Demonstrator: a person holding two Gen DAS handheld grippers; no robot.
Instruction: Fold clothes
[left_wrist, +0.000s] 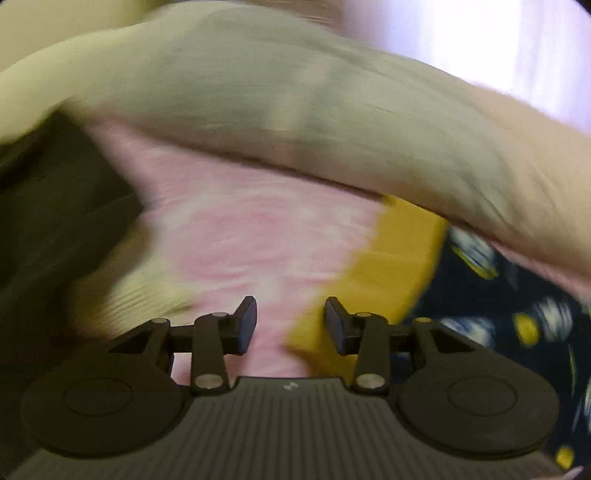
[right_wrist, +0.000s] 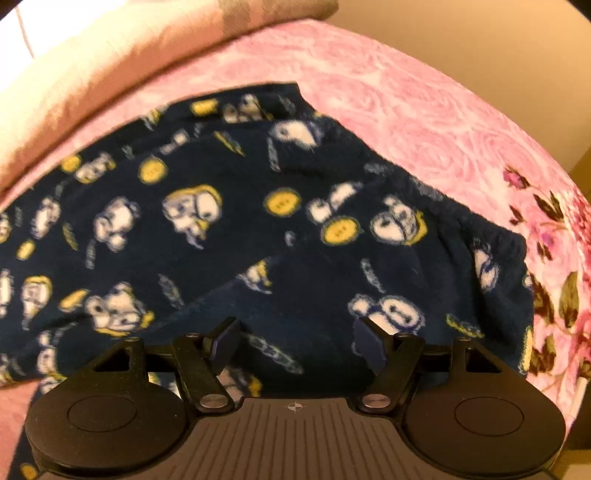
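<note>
Navy fleece pyjama trousers (right_wrist: 258, 229) with bear print, spread on pink rose blanket (right_wrist: 424, 122); right gripper (right_wrist: 295, 339) over them, jaws apart, empty; left gripper (left_wrist: 290, 321) over blanket beside yellow garment (left_wrist: 391, 266), jaws parted, holding nothing

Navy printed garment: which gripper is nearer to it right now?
Right. The right gripper hangs directly over the navy printed garment; the left gripper is over pink bedding beside it.
</note>
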